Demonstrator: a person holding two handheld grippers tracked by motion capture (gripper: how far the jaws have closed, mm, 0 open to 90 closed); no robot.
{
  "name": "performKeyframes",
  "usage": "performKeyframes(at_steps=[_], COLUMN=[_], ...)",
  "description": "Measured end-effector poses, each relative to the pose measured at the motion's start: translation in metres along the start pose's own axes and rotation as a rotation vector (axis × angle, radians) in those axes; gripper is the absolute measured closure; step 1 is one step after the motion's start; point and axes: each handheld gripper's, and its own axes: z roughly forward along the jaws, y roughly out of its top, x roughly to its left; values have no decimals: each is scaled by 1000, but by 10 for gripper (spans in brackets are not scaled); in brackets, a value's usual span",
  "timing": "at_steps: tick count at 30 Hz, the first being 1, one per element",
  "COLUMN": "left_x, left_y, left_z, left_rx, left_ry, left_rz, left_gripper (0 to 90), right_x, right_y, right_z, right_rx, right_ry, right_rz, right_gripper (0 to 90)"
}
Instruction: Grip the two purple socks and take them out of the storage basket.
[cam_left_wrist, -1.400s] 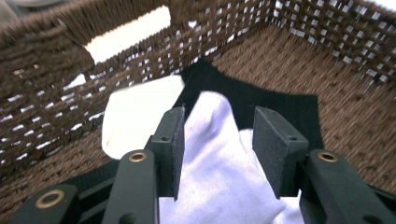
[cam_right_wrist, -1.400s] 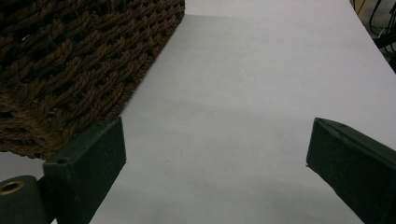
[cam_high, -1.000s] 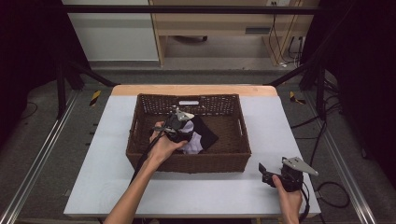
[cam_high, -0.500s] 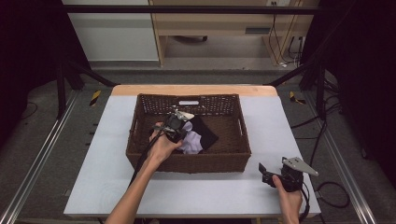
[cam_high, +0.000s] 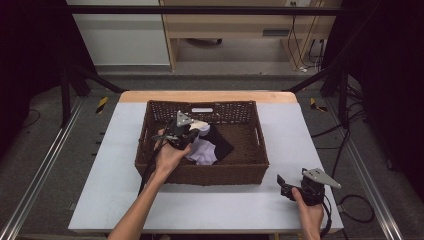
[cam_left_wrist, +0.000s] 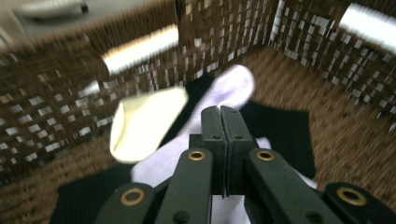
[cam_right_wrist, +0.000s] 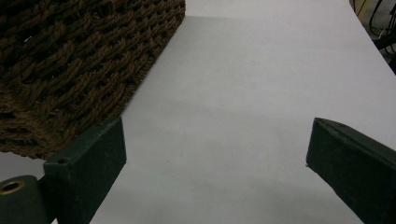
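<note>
The left claw (cam_left_wrist: 221, 114) is closed, seemingly pinching the white sock (cam_left_wrist: 219, 93) inside the wicker basket (cam_high: 150, 165), nothing lifted out yet, while the right claw (cam_right_wrist: 215, 154) waits wide open and empty on the bench (cam_high: 115, 190).

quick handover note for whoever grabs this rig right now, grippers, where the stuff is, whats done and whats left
Left gripper: jaws shut, inside the wicker basket, over the clothes; whether any cloth is pinched cannot be told.
Right gripper: jaws wide open, holding nothing, low over the table beside the basket's near right corner.
Things: a white garment, a cream piece and a black garment all lie in the basket, the white and cream ones on top of the black.
Done: nothing is out of the basket yet.
Left: probably handling the clothes one at a time; check the left grip first.
</note>
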Motion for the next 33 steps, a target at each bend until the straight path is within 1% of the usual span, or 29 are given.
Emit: performKeyframes(at_steps=[2, 3, 4, 5, 6, 9, 12, 19, 22, 28, 33], left_x=[0, 0, 1, 1, 1, 2, 3, 3, 1, -1, -6], left_y=[3, 3, 5, 7, 11, 17, 21, 29, 31, 32, 31], left_z=[-6, -6, -9, -12, -19, -31, -44, -74, -86, -106, -125], left_rx=[-49, -49, -75, -88, -119, -179, -220, -290, -312, -328, -354], left_ry=[-2, -2, -6, -7, -10, -24, -30, -52, -61, -75, -100], left_rz=[-7, -7, -15, -17, -20, -35, -34, -28, -23, 1, 13], left_gripper=[889, 889, 889, 889, 890, 890, 890, 890, 890, 890, 890], right_x=[0, 0, 0, 0, 0, 0, 0, 0, 0, 0, 0], right_y=[0, 0, 0, 0, 0, 0, 0, 0, 0, 0, 0], right_z=[0, 0, 0, 0, 0, 0, 0, 0, 0, 0, 0], right_rx=[0, 0, 1, 1, 1, 0, -1, 0, 0, -4, -4], right_ry=[1, 1, 2, 2, 2, 1, 2, -1, 1, -4, -3], right_rz=[0, 0, 0, 0, 1, 1, 1, 1, 4, -1, -2], right_gripper=[53, 53, 53, 53, 53, 53, 53, 53, 53, 53, 53])
